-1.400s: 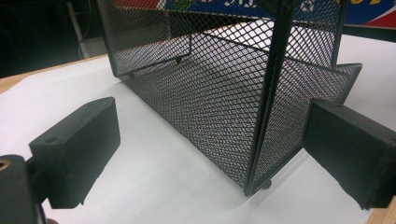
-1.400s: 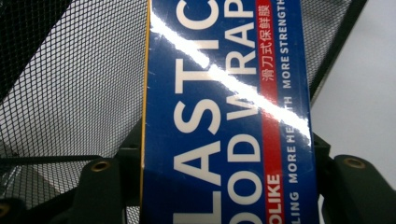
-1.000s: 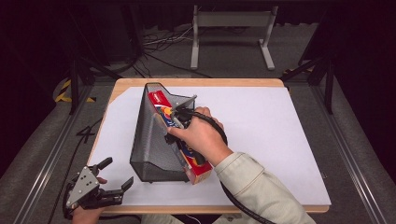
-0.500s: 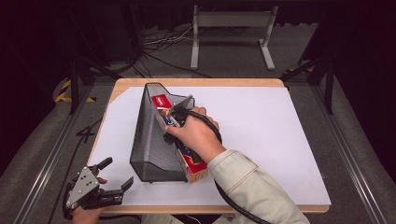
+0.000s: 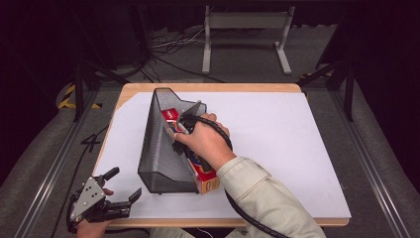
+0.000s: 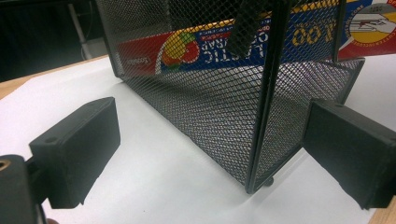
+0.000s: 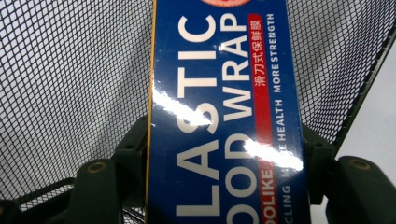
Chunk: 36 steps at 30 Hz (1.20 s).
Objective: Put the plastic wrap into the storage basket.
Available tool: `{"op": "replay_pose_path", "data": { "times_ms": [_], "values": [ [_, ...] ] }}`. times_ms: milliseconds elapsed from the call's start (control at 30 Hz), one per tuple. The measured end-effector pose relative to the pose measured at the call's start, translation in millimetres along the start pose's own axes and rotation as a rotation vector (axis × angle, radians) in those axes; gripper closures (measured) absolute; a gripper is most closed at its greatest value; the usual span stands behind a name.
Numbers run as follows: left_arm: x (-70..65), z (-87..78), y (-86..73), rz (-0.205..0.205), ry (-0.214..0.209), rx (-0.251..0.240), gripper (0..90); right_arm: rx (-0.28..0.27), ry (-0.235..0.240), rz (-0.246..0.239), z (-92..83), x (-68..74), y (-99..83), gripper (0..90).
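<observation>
White-covered table (image 5: 297,148) in a dark room: plastic wrap box (image 7: 224,116) lying inside black mesh file holder (image 5: 163,148), placement seemingly done, release underway, right gripper (image 7: 224,158) jaws just easing apart around it; left gripper (image 5: 106,201) gaping, idle.

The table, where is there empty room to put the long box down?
The white mat is bare right of the mesh holder, out to its right edge. A narrower bare strip lies left of the holder. It is crowded around the right gripper and plastic wrap box.
</observation>
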<state>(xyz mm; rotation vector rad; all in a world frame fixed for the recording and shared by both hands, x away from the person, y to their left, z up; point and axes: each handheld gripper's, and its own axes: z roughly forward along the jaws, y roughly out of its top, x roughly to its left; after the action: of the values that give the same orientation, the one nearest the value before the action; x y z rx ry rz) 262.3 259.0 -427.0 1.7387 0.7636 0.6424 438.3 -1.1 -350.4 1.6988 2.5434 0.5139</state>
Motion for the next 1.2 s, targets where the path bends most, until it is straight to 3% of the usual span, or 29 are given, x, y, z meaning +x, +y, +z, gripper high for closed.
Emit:
{"op": "replay_pose_path", "data": {
  "times_ms": [367,667,867,1100,1200],
  "values": [
    [-0.2,0.3,0.2,0.003,-0.002,0.001,5.2,-0.025,-0.044,-0.038,-2.0,7.9,2.8,37.1],
    [0.5,0.4,-0.1,-0.005,-0.006,0.001,5.2,-0.039,-0.038,-0.067,-1.6,6.3,2.3,35.8],
    [1.1,1.3,0.0,-0.008,-0.01,-0.001,5.2,-0.078,0.007,-0.108,-7.7,5.6,-2.3,22.5],
    [1.8,-0.4,-0.6,-0.016,-0.007,-0.007,5.2,-0.117,0.014,-0.21,-18.2,6.6,-7.2,19.4],
    [1.3,-0.4,-0.5,-0.015,-0.005,-0.004,5.2,-0.165,0.018,-0.237,-26.0,5.8,-8.4,14.7]
  ]
}}
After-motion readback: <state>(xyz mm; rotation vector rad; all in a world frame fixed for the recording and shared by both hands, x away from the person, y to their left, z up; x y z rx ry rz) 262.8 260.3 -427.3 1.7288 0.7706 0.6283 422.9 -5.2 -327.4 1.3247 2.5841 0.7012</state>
